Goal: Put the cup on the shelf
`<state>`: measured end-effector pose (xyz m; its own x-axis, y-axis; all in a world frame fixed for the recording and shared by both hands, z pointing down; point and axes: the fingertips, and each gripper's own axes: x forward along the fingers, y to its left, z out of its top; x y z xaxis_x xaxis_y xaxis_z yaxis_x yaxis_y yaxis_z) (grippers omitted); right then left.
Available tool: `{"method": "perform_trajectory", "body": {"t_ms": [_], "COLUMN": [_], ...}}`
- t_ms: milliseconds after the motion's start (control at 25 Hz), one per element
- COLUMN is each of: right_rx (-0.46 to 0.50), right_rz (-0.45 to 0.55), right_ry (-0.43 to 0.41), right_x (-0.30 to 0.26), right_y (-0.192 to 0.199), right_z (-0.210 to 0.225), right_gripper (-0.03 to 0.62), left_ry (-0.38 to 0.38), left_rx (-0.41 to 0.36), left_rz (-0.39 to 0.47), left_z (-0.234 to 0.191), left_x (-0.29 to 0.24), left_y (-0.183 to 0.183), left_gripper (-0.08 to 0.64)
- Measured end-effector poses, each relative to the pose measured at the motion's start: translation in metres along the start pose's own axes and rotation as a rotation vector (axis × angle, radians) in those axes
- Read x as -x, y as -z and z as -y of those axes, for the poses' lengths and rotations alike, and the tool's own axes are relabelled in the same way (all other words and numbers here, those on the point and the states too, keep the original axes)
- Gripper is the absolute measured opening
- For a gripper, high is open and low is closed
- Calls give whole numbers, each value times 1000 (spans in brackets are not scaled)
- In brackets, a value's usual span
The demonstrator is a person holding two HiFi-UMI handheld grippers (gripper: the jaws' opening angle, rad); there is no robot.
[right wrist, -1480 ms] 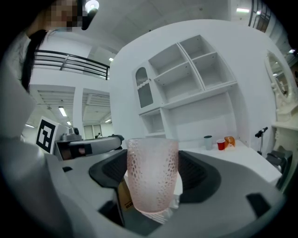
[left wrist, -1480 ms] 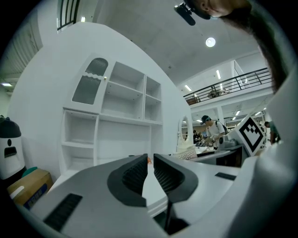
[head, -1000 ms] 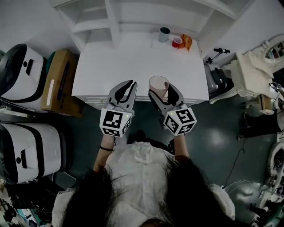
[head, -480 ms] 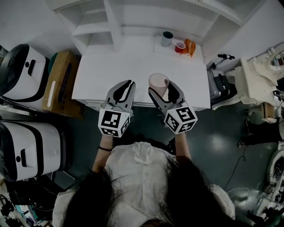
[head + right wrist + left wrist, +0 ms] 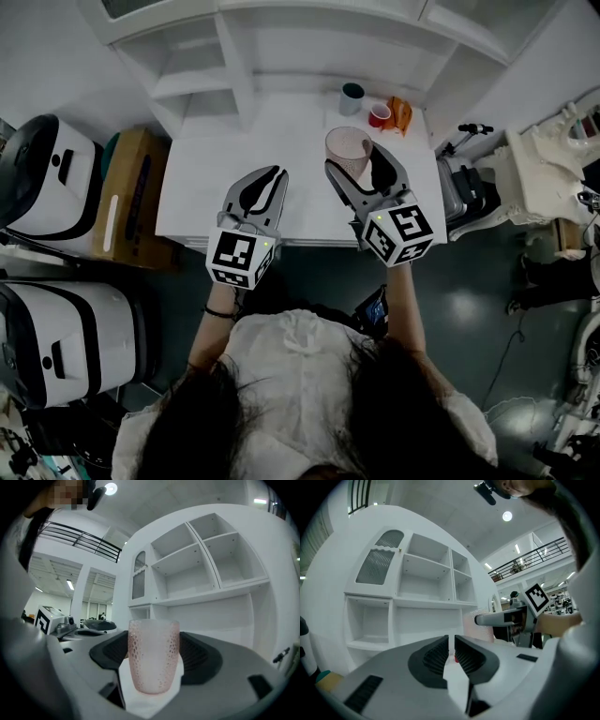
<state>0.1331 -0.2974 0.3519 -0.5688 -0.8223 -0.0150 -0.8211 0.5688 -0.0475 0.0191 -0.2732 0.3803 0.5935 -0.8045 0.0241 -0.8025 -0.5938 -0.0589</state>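
A pale pink textured cup (image 5: pixel 153 656) stands upright between the jaws of my right gripper (image 5: pixel 154 654), which is shut on it. In the head view the pink cup (image 5: pixel 347 147) is lifted over the right half of the white table (image 5: pixel 281 141), with my right gripper (image 5: pixel 361 167) holding it. My left gripper (image 5: pixel 263 187) hovers over the table's near left part, jaws shut and empty; the left gripper (image 5: pixel 451 654) shows only a thin slit between its pads. The white shelf unit (image 5: pixel 201 569) rises behind the table, its compartments bare.
A dark teal cup (image 5: pixel 352 97), a red cup (image 5: pixel 379 114) and an orange thing (image 5: pixel 399 112) stand at the table's far right. A cardboard box (image 5: pixel 125 192) and white machines (image 5: pixel 47 173) sit left of the table. A bicycle (image 5: pixel 464 192) is at the right.
My right gripper has carried the pink cup forward, away from the table's near edge toward the shelf, and higher. The left gripper has stayed nearly where it was.
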Motion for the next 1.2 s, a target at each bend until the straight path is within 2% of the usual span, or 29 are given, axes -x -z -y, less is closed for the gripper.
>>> {"method": "perform_trajectory", "body": {"t_ms": [280,520,760,1000,1200], "right_rx": [109,127,164,113,49], "right_rz": [66,144,208,298,351], "right_ry": [41,65,89,95,118], "right_x": [-56,-99,-136,-173,-198], "right_y": [-66,-122,-170,-207,-214], "right_z": [23,42,58,74,97], "right_gripper": [324,324,324,324,324], "left_ry": [45,90,107,112,99], "left_rx": [-12,-22,3,13,18], "left_rz": [17,19,19,21,15], "left_z": [-44,-71,-92,-110,-129], "left_x": [-35,-57,-70,-73,-74], "left_y": [-12,-18,-17,-14,-10], "left_gripper": [52,52,52,52,52]}}
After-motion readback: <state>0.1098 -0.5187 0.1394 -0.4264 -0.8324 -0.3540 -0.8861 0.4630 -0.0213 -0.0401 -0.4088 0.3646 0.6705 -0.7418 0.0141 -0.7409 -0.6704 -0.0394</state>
